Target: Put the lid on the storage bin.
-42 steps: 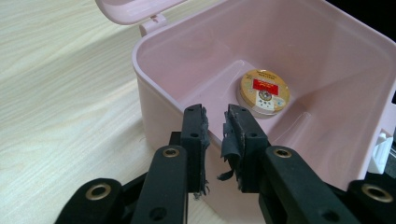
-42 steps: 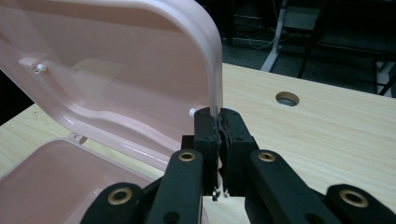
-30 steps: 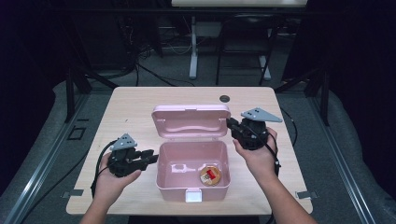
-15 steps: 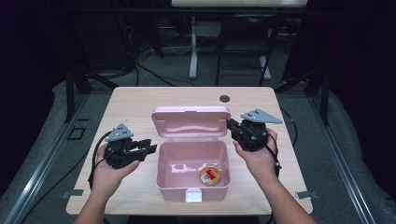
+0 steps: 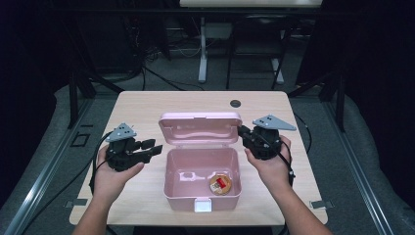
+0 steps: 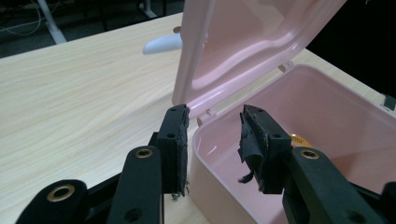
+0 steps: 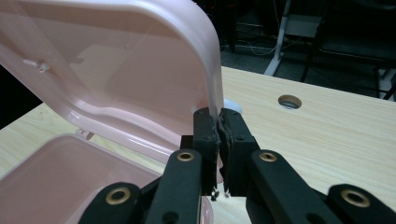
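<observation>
My right gripper pinches the pink lid at its edge. My left gripper, jaws just opening with nothing between them, hangs beside the box.

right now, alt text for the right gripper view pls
The right claw is shut on the edge of the pink box's raised lid, holding it open. Below left is the open box; behind, a wooden table with a round hole.

the right tongs pinch the edge of the raised pink lid. the open box sits below on the counter.
</observation>
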